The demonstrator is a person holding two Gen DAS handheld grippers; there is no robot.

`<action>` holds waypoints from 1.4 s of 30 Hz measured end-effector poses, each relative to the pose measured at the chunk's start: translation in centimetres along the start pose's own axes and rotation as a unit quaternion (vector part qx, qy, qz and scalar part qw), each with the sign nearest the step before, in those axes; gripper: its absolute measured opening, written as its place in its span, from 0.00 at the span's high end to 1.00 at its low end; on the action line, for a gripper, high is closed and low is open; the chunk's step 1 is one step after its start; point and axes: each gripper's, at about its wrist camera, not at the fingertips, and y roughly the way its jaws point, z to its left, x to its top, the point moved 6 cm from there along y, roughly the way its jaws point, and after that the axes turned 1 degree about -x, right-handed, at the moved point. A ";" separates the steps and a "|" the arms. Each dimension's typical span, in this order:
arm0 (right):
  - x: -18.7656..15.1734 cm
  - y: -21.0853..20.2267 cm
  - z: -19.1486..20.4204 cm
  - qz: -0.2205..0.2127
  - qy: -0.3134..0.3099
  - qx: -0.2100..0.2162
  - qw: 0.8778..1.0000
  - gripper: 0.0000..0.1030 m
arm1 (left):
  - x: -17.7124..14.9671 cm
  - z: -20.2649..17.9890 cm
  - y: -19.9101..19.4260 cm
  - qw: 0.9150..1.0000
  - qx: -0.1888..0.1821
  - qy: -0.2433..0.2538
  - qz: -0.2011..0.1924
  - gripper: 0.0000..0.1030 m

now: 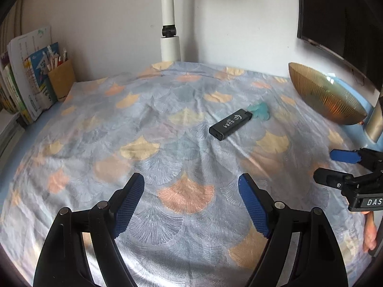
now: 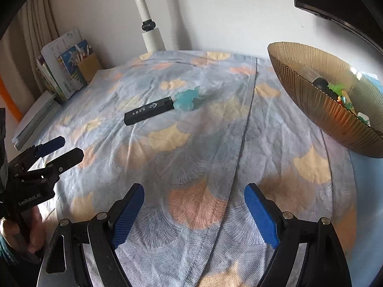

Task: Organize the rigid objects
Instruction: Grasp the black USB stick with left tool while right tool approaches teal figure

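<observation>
A black rectangular lighter-like stick [image 1: 230, 124] lies flat on the patterned cloth, with a small teal translucent toy [image 1: 259, 110] touching its far end. Both also show in the right wrist view, the stick [image 2: 148, 111] and the toy [image 2: 188, 100]. A ribbed amber glass bowl [image 1: 323, 95] stands at the right; in the right wrist view the bowl [image 2: 318, 102] holds several small toys. My left gripper [image 1: 191, 203] is open and empty, well short of the stick. My right gripper [image 2: 194, 210] is open and empty, left of the bowl.
Books [image 1: 28, 81] and a brown pen cup [image 1: 61, 79] stand at the back left. A white lamp pole [image 1: 168, 24] rises at the back edge. A dark monitor [image 1: 347, 19] hangs over the bowl. The cloth [image 1: 167, 124] covers the table.
</observation>
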 end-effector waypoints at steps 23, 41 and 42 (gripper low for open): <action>3.1 0.6 1.9 0.072 -0.023 0.025 0.997 0.17 | 5.0 -0.9 0.1 0.996 -0.054 0.062 0.029 0.23; 12.0 9.3 2.5 0.059 -0.030 -0.006 0.998 0.52 | 6.9 -5.9 10.1 0.980 -0.076 0.160 0.088 0.35; 12.1 9.3 2.7 0.055 -0.032 -0.006 0.998 0.57 | 7.0 -5.9 10.2 0.981 -0.079 0.155 0.086 0.36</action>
